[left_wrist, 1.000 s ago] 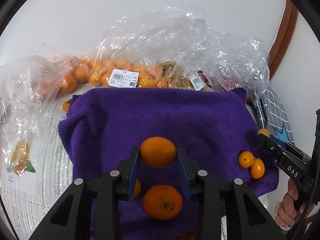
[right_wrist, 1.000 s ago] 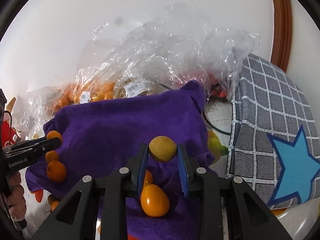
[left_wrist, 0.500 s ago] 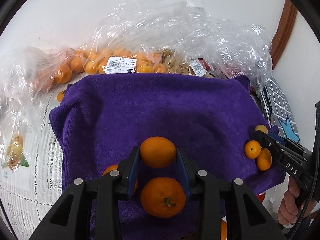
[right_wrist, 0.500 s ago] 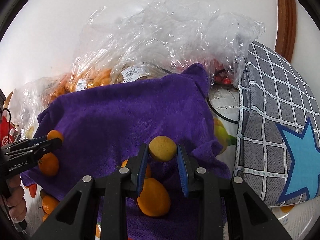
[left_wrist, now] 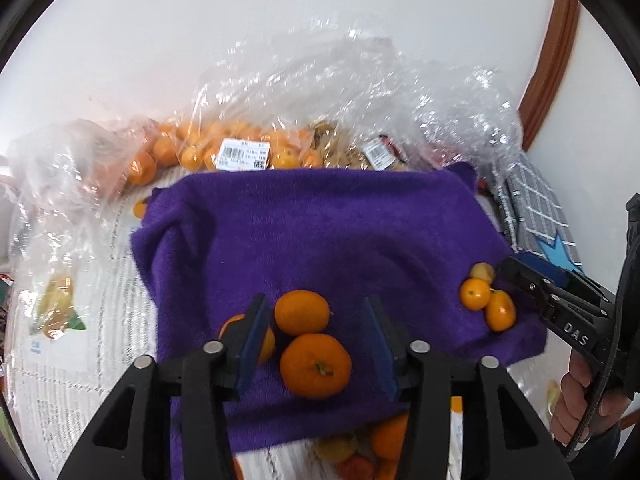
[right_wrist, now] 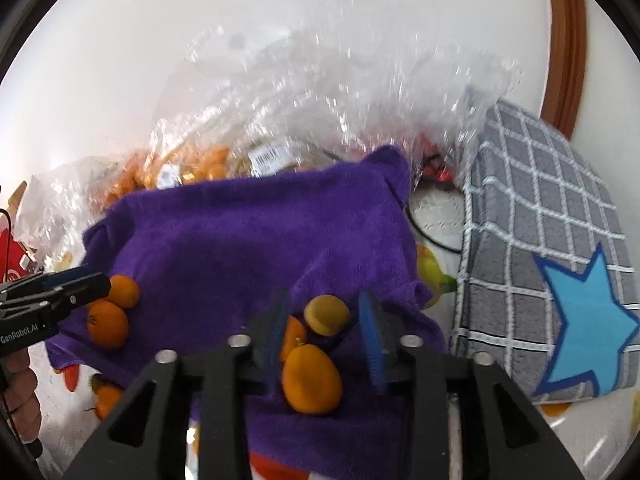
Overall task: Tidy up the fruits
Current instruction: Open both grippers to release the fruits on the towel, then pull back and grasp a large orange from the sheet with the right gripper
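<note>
Fruits sit in two small groups on the purple towel [left_wrist: 320,224], many bagged at upper left; left gripper [left_wrist: 316,326] and right gripper [right_wrist: 326,326] gape, empty.

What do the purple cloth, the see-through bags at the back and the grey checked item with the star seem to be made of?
Purple cloth: looks like plush terry or microfibre, matte and fuzzy, with soft folds at its edges. See-through bags: thin plastic film, glossy and crinkled, with fruit and barcode labels showing through. Grey checked item: seems woven towelling, with a nubby surface, white grid lines and a flat blue star, perhaps stitched on.
</note>
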### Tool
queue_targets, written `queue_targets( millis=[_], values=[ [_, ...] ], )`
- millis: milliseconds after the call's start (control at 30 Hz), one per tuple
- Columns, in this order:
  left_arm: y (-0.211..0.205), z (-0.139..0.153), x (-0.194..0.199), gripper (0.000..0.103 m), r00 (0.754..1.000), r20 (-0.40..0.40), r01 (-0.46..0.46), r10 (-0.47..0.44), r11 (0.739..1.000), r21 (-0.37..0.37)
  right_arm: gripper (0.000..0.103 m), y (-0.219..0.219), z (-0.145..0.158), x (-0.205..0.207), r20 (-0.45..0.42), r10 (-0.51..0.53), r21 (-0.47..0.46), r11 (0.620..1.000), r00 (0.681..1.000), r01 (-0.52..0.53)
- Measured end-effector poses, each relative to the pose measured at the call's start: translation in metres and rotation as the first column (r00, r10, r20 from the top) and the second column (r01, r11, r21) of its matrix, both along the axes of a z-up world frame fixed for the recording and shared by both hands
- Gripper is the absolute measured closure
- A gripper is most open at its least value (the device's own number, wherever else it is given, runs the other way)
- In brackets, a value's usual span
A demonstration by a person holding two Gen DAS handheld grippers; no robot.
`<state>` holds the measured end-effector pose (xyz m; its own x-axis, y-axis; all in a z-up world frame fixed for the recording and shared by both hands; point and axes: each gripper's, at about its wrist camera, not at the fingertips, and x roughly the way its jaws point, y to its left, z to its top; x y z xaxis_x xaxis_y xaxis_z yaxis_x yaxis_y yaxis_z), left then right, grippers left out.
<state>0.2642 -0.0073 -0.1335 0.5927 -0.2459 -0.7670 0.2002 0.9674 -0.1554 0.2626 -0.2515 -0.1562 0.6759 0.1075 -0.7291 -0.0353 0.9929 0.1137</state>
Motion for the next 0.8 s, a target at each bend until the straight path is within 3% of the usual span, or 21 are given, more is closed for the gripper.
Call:
queue_targets(
  millis=[100,333,567,667,800],
  values=[
    [0.006,0.01,-0.017,0.055,1.0,0.02,-0.002,0.002,1.0,0.009,0.043,0.007,0.019,-0.02,0.04,-0.003,-0.006,1.0,0.999,0.003],
    [0.032,0.02,-0.062,0.055,0.998,0.051,-0.041,0.04,0.999,0.02,0.04,0.034,0.044,-0.07,0.085,0.027,-0.05,0.998,0.996,-0.023],
    [0.062,0.01,-0.095,0.055,0.995,0.045,-0.092,0.091,0.995,0.025,0.04,0.053,0.039,-0.104,0.065,0.01,-0.029,1.0,0.998,-0.009],
    [0.077,0.004,-0.104,0.055,0.993,0.029,-0.112,0.111,0.994,0.015,0.044,0.061,0.032,-0.114,0.042,0.02,-0.006,1.0,0.999,-0.02],
    [0.094,-0.005,-0.113,0.055,0.993,0.015,-0.115,0.115,0.993,-0.017,0.058,0.077,0.02,-0.121,0.006,0.054,0.01,0.999,0.999,-0.054]
  ],
)
